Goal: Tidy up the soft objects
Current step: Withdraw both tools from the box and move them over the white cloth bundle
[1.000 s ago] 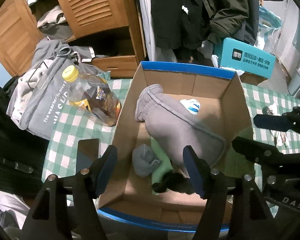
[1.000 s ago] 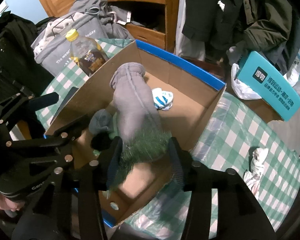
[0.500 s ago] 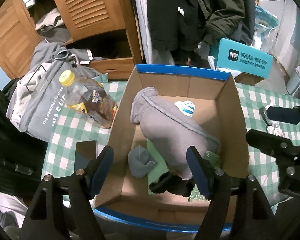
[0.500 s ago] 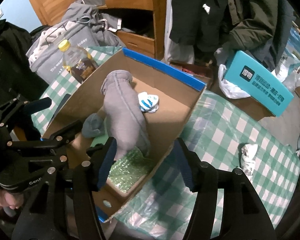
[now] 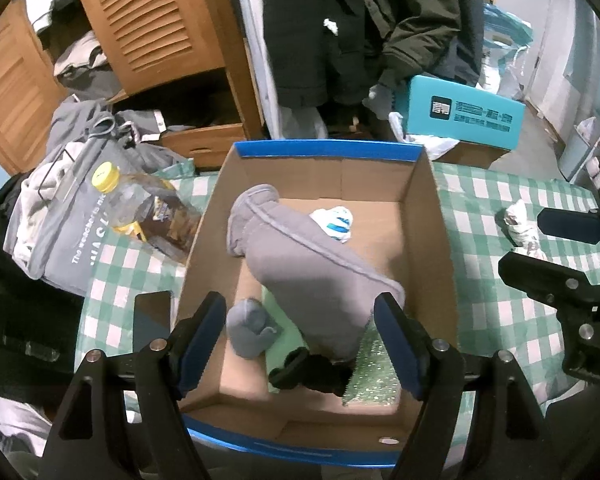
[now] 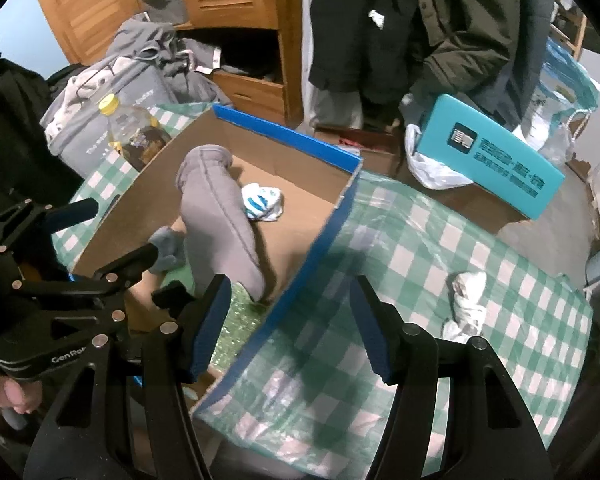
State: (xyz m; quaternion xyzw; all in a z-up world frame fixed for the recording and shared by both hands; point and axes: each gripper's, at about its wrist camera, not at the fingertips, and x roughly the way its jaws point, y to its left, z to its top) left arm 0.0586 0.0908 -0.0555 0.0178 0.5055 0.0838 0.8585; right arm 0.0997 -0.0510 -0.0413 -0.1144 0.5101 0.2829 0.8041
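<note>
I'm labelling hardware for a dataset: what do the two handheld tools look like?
Both are black skeletal frames with silver bolt heads and dark blue pads inside the fingers. The left tool shows white "GenRo" lettering from the right camera; the right tool shows a partial "D".

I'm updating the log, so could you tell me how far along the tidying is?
Done: the grey garment, grey sock, white-and-blue sock and green sparkly piece lie in the cardboard box. In hand: nothing; the left gripper and right gripper are open. Left: the white crumpled cloth on the tablecloth.
</note>
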